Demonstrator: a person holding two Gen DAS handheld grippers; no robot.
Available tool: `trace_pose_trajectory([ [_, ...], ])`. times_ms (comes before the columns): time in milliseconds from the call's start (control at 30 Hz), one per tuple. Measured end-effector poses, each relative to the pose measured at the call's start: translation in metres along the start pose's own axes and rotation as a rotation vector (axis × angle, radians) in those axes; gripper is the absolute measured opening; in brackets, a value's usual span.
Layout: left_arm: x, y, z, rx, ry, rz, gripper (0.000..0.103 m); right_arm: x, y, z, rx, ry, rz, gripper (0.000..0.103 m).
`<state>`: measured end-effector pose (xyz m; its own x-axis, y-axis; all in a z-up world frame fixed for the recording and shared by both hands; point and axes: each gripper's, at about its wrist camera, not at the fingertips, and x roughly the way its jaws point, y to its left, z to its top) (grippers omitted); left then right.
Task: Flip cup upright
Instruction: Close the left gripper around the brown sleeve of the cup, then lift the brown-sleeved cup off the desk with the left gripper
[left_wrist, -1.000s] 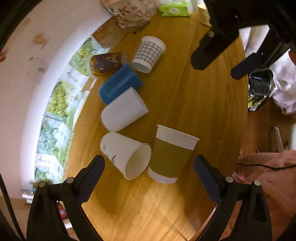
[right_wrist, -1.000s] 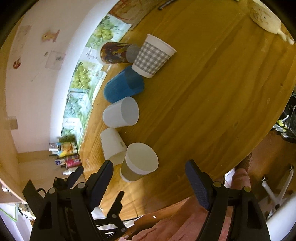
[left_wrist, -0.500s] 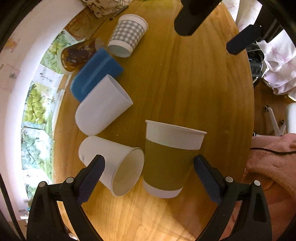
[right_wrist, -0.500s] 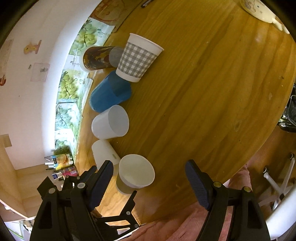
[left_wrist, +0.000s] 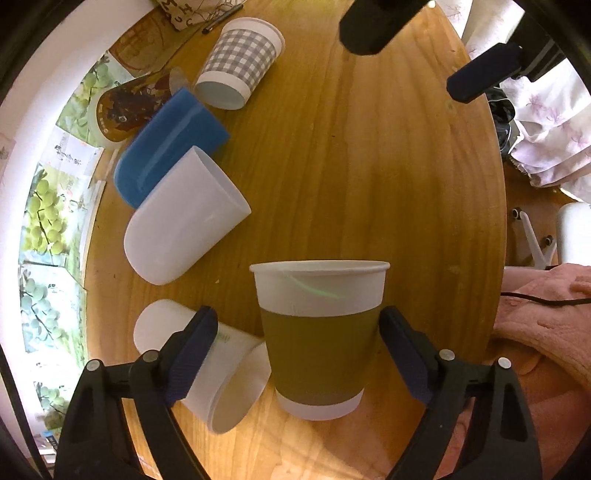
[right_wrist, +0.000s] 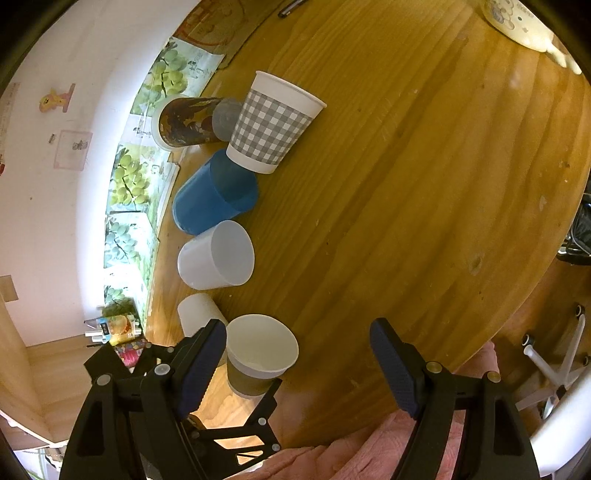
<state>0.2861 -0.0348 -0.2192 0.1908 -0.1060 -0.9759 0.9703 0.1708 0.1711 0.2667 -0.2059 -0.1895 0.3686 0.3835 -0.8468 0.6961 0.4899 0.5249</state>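
Along the left side of the wooden table (left_wrist: 351, 166) a row of cups runs from far to near. Farthest is a brown patterned cup (right_wrist: 184, 122) on its side, with a grey checked cup (right_wrist: 271, 123) standing upright just to its right. Next comes a blue cup (left_wrist: 170, 147) lying down, then a frosted white cup (left_wrist: 184, 218) on its side, touching the blue one. Nearest the left edge a white paper cup (left_wrist: 221, 369) lies with its mouth toward the near side.

Just right of that stands the brown-sleeved cup (left_wrist: 319, 336), upright, mouth up. The left gripper (left_wrist: 295, 354) is spread wide around it: the right pad (left_wrist: 402, 354) touches the sleeve, the left pad (left_wrist: 192, 350) sits over the lying white cup, not gripping.

Farther right, the right gripper (right_wrist: 297, 369) hangs above the table, jaws wide apart and holding nothing.
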Motion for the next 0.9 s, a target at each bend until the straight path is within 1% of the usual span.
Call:
trace_pose_trajectory([
  [67,0.002,0.004,0.001,-0.005,-0.003,-0.006,0.090,-0.001,0.000,0.000,0.003,-0.003,0.000,0.081],
  [133,0.001,0.002,0.000,-0.011,0.002,-0.021,0.086,-0.001,0.000,0.000,0.004,-0.007,-0.001,0.081],
  [200,0.004,0.005,0.002,-0.017,0.013,-0.033,0.079,-0.002,0.000,0.000,0.005,-0.009,-0.001,0.081],
  [300,0.005,0.005,0.002,-0.029,0.019,-0.049,0.071,-0.003,-0.001,0.000,0.004,-0.010,-0.001,0.081],
  [700,0.005,0.017,0.005,-0.076,0.021,-0.097,0.068,-0.005,0.000,0.000,0.002,-0.008,-0.004,0.081],
  [900,0.004,0.022,0.006,-0.119,0.032,-0.117,0.066,-0.009,-0.001,-0.004,-0.001,-0.006,-0.004,0.081],
])
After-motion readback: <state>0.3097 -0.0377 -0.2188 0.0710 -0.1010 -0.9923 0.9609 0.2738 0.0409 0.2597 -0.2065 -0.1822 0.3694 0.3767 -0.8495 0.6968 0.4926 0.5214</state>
